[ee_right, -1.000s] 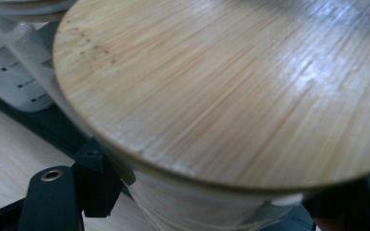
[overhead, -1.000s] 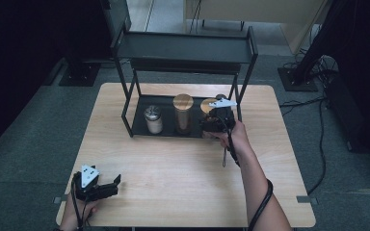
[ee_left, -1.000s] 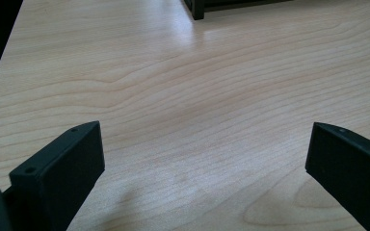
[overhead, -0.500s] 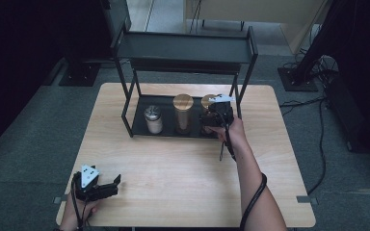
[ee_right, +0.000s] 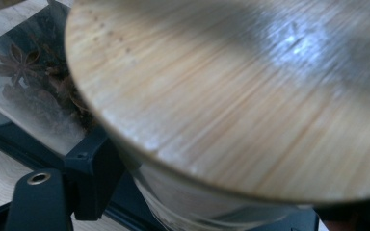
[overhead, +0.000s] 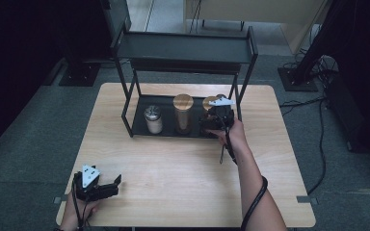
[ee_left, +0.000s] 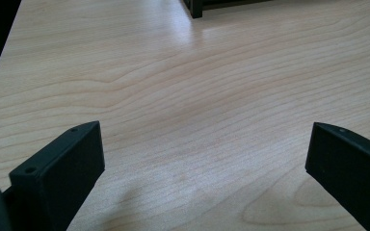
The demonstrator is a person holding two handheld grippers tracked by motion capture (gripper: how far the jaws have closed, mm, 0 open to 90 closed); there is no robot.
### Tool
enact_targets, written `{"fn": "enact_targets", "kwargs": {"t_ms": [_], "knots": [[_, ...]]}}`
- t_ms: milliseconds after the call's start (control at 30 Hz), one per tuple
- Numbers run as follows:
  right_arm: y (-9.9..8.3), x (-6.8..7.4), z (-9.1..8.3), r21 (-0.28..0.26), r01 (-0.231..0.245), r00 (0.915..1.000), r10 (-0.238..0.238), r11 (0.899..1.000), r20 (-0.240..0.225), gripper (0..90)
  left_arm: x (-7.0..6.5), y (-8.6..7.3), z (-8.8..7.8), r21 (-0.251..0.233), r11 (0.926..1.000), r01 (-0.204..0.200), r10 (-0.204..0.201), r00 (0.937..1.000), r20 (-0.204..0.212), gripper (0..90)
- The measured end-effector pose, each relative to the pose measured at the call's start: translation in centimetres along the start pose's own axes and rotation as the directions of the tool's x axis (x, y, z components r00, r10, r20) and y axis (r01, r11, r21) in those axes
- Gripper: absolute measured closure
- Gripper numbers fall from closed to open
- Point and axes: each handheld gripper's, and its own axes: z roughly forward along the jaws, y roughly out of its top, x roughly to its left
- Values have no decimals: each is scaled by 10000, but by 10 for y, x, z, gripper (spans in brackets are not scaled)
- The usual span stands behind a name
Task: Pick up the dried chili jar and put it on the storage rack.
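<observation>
Parted the jaws of the right gripper (overhead: 214,121) only a little, having just been opening them, with the short jar (ee_right: 173,195) between them and no firm squeeze to be made out; could not tell whether the near pad touched the glass. Found that jar at the right end of the rack's lower tray (overhead: 142,131), close to the front right post, just beside the tall jar (overhead: 183,113), with the small metal-capped jar (overhead: 152,119) nearer the tray's left end. Saw the left gripper (overhead: 107,186) near the front left corner of the table (overhead: 173,163), jaws spread wide over bare wood, holding nothing.

Judged the short jar rigid, glass-walled and breakable, with some weight from its contents, so not to be knocked against the post or the tall jar. Reckoned the smooth glass slippery under hard pads, and the broad wooden lid (ee_right: 231,96) possibly only a push fit, hence no safe handle. Thought it best to take hold across the body, below the lid's overhang and about mid-height, squarely from the tray's front edge, firmly but without crushing, and to lift only slightly before drawing it out from under the upper shelf (overhead: 183,48).
</observation>
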Motion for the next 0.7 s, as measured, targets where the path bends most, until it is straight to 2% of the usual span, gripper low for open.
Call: {"fn": "enact_targets", "kwargs": {"t_ms": [200, 333, 433, 567, 700], "knots": [[-9, 6, -4, -198, 289, 9989, -282, 9994, 362, 184, 0, 0, 0, 35, 10000, -55, 55, 10000, -10, 4], [-15, 8, -8, -384, 248, 9984, -228, 9990, 509, 181, -1, 0, 1, 54, 9999, -92, 92, 10000, -10, 4], [-20, 10, -10, -390, 564, 9958, -534, 9976, 745, 169, -1, 0, 1, 48, 10000, -83, 83, 10000, -19, 4], [-29, 9, -14, -354, 578, 9970, -559, 9977, 535, 126, -1, 0, 1, 71, 9999, -98, 99, 9999, -29, 4], [-39, 11, -16, -330, 816, 9964, -807, 9961, 273, 103, -1, 0, 1, 96, 9999, -102, 103, 9999, -29, 4]]}}
